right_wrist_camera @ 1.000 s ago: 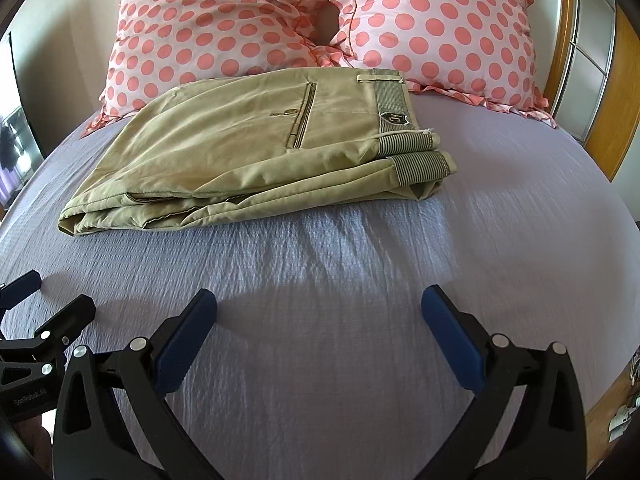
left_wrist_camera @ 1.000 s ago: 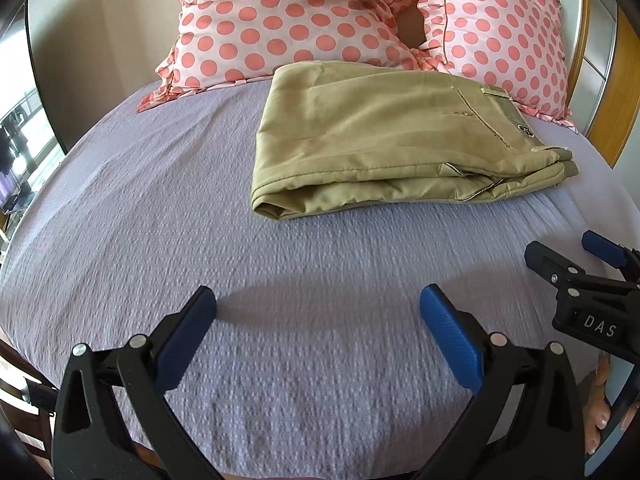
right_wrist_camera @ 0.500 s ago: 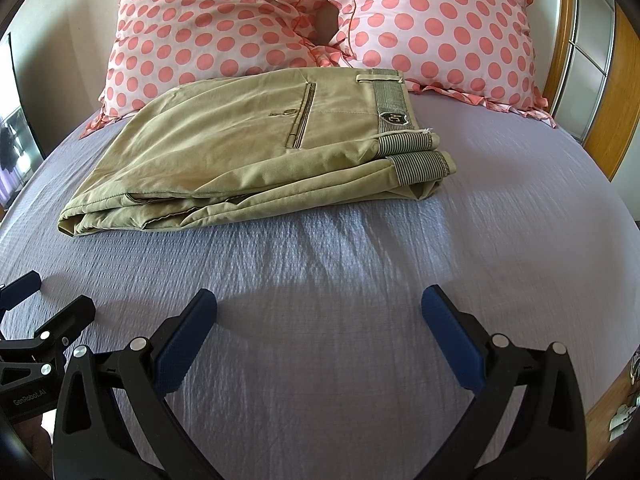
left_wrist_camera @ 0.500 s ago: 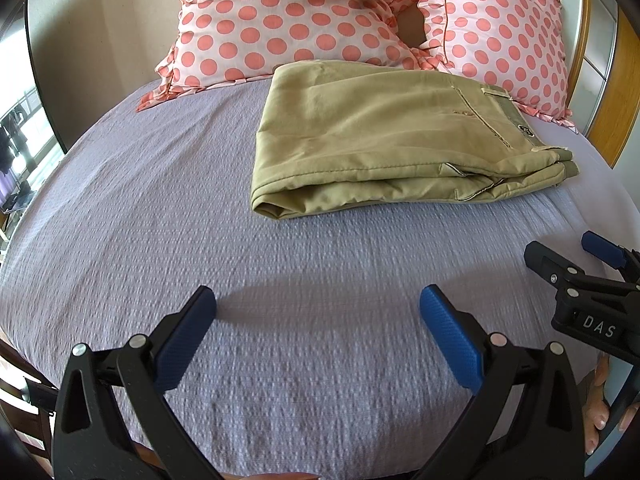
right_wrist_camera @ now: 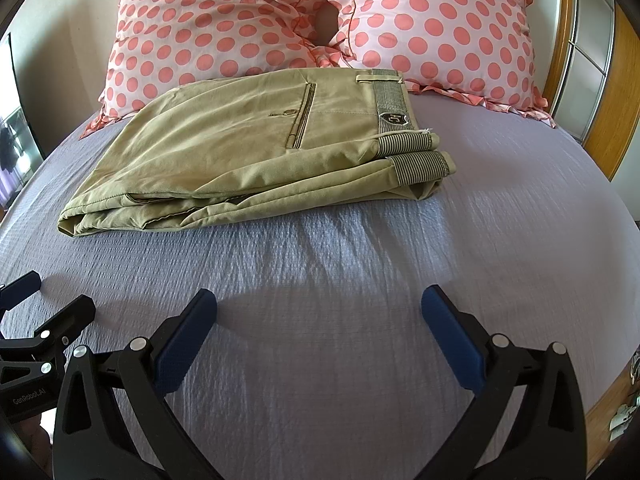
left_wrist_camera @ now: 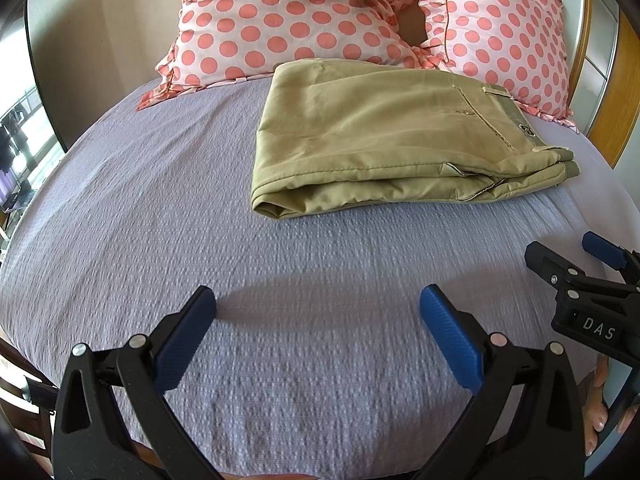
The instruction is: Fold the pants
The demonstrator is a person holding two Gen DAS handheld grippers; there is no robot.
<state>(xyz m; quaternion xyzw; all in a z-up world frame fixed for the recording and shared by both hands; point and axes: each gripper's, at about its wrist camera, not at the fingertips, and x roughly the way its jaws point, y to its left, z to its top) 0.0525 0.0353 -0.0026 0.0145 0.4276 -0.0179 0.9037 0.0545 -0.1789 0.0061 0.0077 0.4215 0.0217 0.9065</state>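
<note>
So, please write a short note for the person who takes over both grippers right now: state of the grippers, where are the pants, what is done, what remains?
Left gripper: open, empty, above the bedsheet.
Right gripper: open, empty, beside the left one.
Pants: folded into a compact stack on the bed, in front of the two dotted pillows, waistband to the right.
Done: the fold looks complete.
Left: probably nothing, or only neatening the edges.

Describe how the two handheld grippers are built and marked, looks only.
Both are black plastic clamp-style frames with silver rivets at the pivots. The left gripper and right gripper each carry jaws faced with ribbed blue pads. White lettering "DAS" shows on the right one's body seen from the left view; "GenRobot.AI" shows on the left one's body from the right view. No cables visible.
</note>
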